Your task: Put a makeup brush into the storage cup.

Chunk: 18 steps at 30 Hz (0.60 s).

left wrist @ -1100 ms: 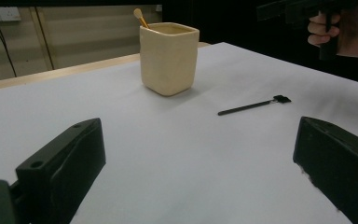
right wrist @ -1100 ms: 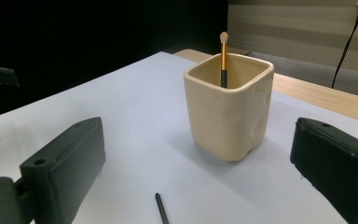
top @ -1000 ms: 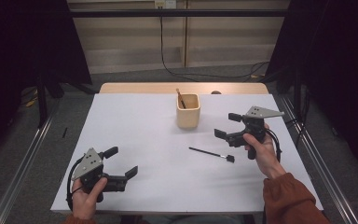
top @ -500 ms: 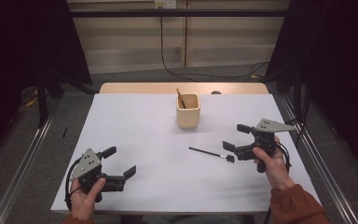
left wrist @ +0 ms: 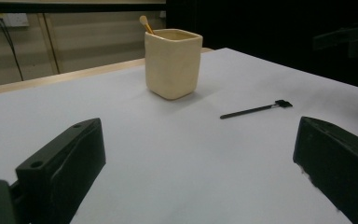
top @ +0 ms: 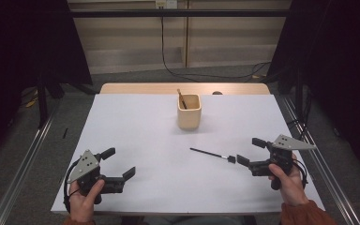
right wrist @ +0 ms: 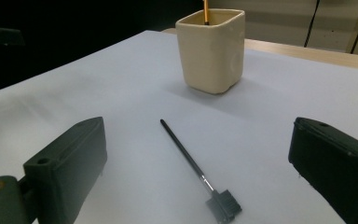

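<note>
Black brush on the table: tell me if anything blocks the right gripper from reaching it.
Nothing visible does. The black brush lies flat on bare white table just ahead of the right gripper, whose jaws are open.

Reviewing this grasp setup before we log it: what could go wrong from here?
1. The thin black brush lies flat on the white table, so the open right gripper may pinch short or skid it.
2. The cream ceramic cup already holds a wooden stick; dropping the brush in could catch on it or nudge the cup.
</note>
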Tool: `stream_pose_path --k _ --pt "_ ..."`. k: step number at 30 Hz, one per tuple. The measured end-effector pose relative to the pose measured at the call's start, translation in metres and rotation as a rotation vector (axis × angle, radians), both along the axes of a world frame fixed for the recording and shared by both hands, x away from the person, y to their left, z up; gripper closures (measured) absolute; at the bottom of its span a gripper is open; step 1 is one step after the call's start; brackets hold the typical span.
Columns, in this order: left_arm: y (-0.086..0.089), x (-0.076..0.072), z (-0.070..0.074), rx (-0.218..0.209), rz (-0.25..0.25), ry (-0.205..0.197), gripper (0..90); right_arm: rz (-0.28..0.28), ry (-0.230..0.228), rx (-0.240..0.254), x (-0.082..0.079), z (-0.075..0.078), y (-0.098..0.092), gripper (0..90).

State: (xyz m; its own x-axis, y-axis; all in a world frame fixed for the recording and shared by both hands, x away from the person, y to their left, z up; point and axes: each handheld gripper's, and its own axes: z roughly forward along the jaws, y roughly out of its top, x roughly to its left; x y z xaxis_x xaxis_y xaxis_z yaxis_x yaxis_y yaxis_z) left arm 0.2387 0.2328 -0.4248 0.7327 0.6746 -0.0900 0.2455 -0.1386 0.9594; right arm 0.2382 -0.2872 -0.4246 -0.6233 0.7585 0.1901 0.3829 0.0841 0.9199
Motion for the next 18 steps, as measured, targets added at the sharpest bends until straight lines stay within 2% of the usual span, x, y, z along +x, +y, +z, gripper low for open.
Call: stream_pose_path --k 2,4,7,10,16,18 --pt "0.001 -0.001 0.0 0.0 0.005 -0.004 2.1 -0.008 -0.004 -0.001 -0.006 -0.002 -0.003 3.4" --pt "0.001 -0.002 0.001 0.006 0.006 -0.007 2.2 -0.009 -0.003 0.029 -0.012 -0.002 -0.004 3.4" --pt "0.0 -0.004 0.001 -0.007 0.007 0.002 2.1 -0.015 -0.02 0.028 -0.018 -0.002 -0.006 3.3" --pt "-0.002 -0.006 0.002 0.004 -0.007 -0.009 2.1 -0.02 -0.017 0.026 -0.019 -0.005 -0.01 2.9" --pt "0.0 -0.004 0.0 -0.004 -0.003 0.002 2.1 -0.006 -0.01 0.023 -0.018 -0.008 -0.009 2.7" --pt "0.0 -0.003 -0.001 0.008 -0.005 0.004 2.1 -0.006 -0.012 0.028 -0.016 -0.007 -0.009 2.5"
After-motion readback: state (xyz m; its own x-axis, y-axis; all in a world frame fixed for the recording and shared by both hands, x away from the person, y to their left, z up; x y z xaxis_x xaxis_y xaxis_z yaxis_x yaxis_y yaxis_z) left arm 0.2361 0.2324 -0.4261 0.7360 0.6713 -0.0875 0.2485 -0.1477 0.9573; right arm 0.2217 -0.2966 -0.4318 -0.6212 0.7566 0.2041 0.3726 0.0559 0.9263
